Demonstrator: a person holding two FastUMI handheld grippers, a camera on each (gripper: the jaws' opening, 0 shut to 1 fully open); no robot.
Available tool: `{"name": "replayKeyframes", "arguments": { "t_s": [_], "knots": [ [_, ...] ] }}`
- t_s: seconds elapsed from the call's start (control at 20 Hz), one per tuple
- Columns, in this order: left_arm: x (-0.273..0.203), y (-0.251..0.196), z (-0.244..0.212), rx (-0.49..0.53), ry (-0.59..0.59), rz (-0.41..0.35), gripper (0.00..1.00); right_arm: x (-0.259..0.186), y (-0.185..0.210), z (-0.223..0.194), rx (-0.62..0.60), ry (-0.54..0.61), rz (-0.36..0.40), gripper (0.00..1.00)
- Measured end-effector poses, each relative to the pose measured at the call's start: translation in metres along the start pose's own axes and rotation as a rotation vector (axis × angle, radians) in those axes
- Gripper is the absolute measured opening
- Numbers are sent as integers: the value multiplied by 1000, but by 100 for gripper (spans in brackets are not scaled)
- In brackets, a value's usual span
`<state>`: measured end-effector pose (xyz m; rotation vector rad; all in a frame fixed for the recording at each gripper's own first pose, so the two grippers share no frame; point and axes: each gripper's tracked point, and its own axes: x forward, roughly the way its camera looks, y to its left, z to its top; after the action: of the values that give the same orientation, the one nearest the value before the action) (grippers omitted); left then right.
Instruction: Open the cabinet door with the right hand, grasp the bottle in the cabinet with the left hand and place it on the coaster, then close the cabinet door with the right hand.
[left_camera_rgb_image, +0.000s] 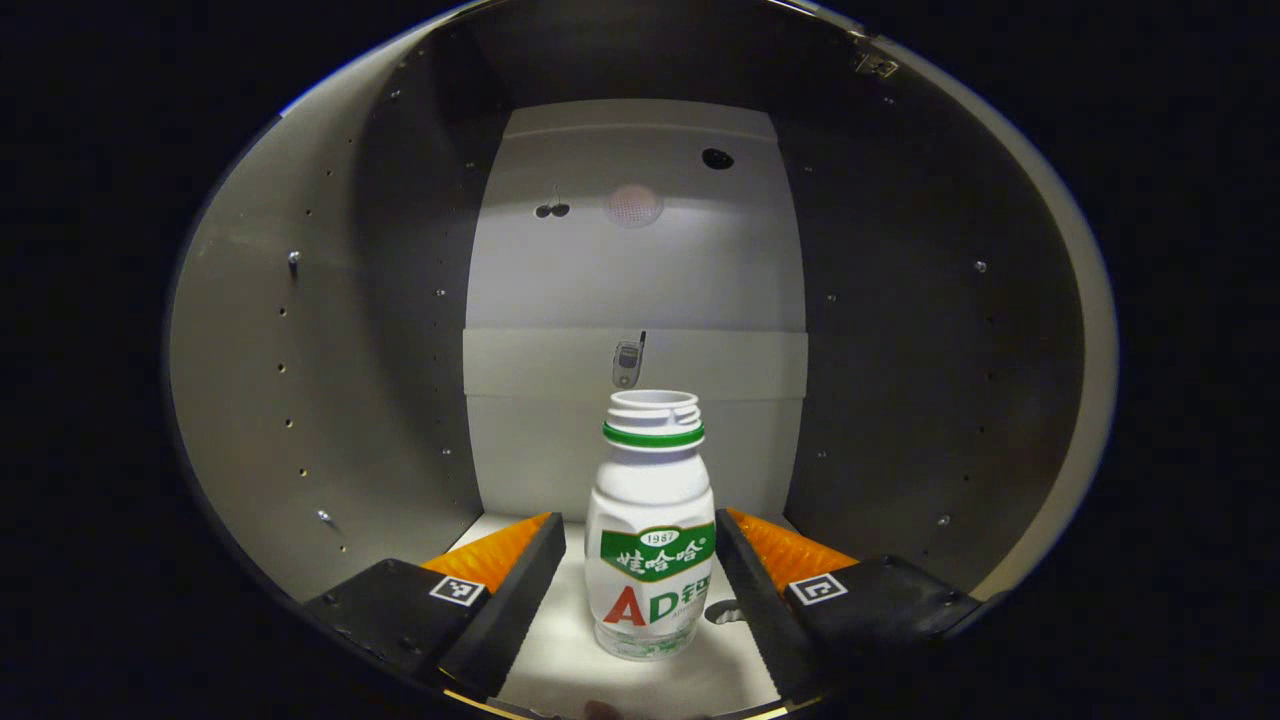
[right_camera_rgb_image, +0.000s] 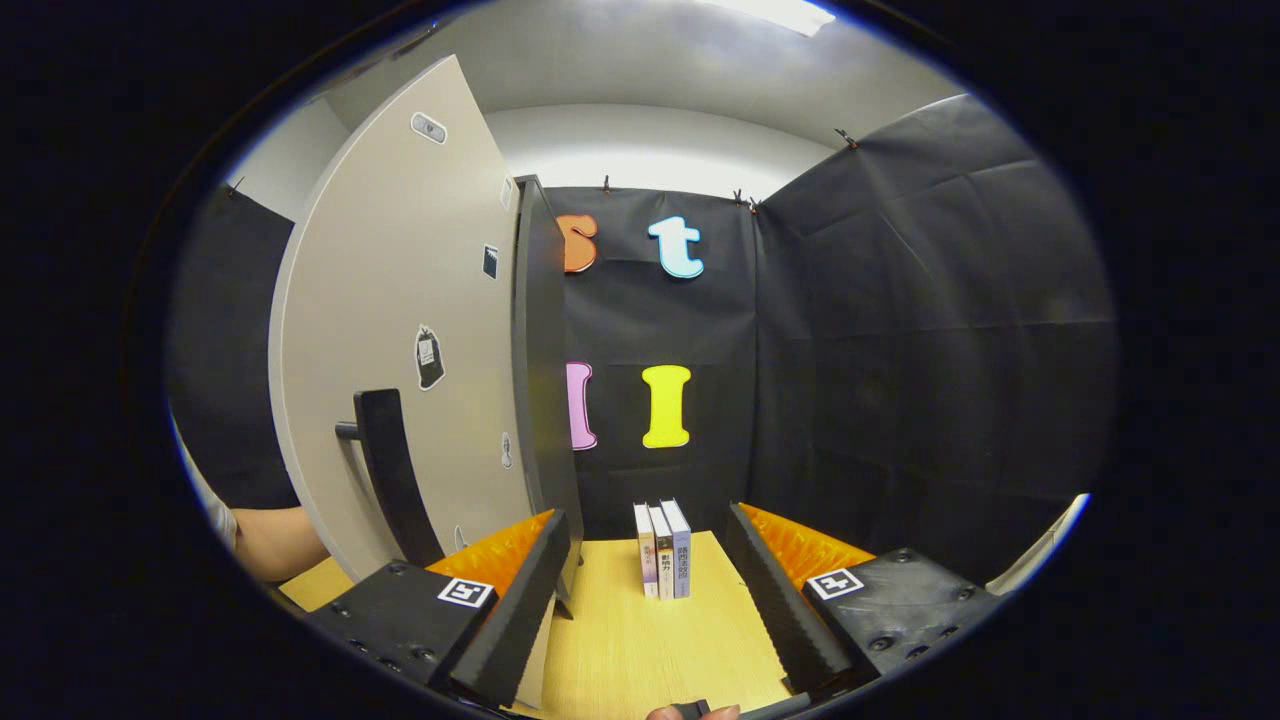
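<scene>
A white bottle (left_camera_rgb_image: 650, 530) with a green neck ring and a green label stands upright on the pale cabinet floor (left_camera_rgb_image: 560, 670), inside the grey cabinet. My left gripper (left_camera_rgb_image: 640, 590) is open, reaching into the cabinet, one finger on each side of the bottle's lower body, with small gaps on both sides. In the right gripper view the cabinet door (right_camera_rgb_image: 400, 330) stands swung open at the left, its dark bar handle (right_camera_rgb_image: 392, 475) facing me. My right gripper (right_camera_rgb_image: 648, 590) is open and holds nothing, just right of the door's edge.
The cabinet's grey side walls (left_camera_rgb_image: 320, 380) with rows of small holes close in on both sides of the bottle. Three books (right_camera_rgb_image: 663, 550) stand upright on the wooden table (right_camera_rgb_image: 640, 650) ahead of the right gripper. A person's arm (right_camera_rgb_image: 265, 540) shows at the left behind the door.
</scene>
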<state>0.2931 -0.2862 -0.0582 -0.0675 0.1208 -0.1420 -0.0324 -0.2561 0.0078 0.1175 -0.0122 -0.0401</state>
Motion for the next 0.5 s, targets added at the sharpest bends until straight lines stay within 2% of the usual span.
{"name": "replayKeyframes", "arguments": {
  "t_s": [0.05,0.15,0.5],
  "knots": [
    [0,3,3,3,-10,24,87,-1,0,0,-4,2,-3,97],
    [-6,10,5,4,-14,24,72,-3,1,-2,-6,10,-4,98],
    [-64,30,29,31,-52,-12,71,-17,13,4,22,-4,-16,98]
  ]
}}
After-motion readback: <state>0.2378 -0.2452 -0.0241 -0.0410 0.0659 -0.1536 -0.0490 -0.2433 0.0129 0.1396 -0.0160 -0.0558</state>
